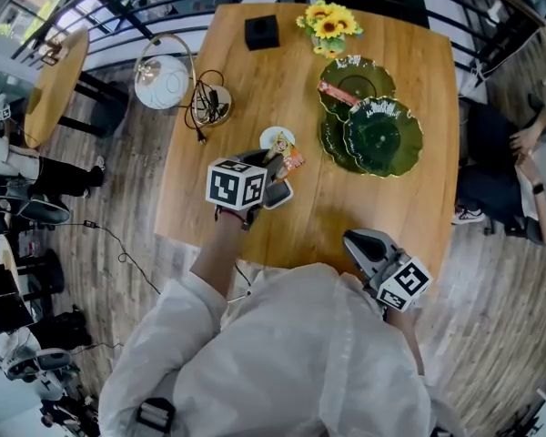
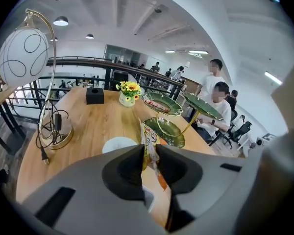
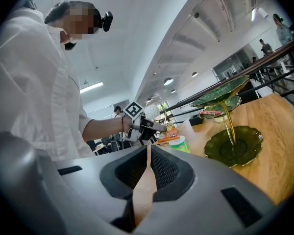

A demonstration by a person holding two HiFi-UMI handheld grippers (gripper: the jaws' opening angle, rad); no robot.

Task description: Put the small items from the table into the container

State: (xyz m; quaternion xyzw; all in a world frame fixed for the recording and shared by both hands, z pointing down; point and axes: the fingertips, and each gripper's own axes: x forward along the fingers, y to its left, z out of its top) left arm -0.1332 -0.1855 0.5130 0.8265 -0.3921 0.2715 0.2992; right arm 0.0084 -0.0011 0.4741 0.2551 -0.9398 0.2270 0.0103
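Note:
My left gripper (image 1: pixel 278 173) hangs over the middle of the wooden table (image 1: pixel 255 89), shut on an orange and yellow snack packet (image 1: pixel 290 162). In the left gripper view the packet (image 2: pixel 150 140) stands upright, pinched between the jaws of the left gripper (image 2: pixel 148 152). A white-lidded cup (image 1: pixel 276 138) stands just beyond it. The green tiered dish stand (image 1: pixel 371 121) is to the right, with a red packet (image 1: pixel 337 94) on one tier. My right gripper (image 1: pixel 352 238) rests near the table's front edge; in its own view the right gripper (image 3: pixel 148 151) is shut with nothing between its jaws.
A globe lamp (image 1: pixel 163 81) with a coiled cable (image 1: pixel 209 103) stands at the table's left. A black box (image 1: pixel 261 32) and a pot of yellow flowers (image 1: pixel 328 24) are at the far edge. A person (image 1: pixel 537 167) sits off the right side. A railing (image 1: pixel 118 7) runs behind.

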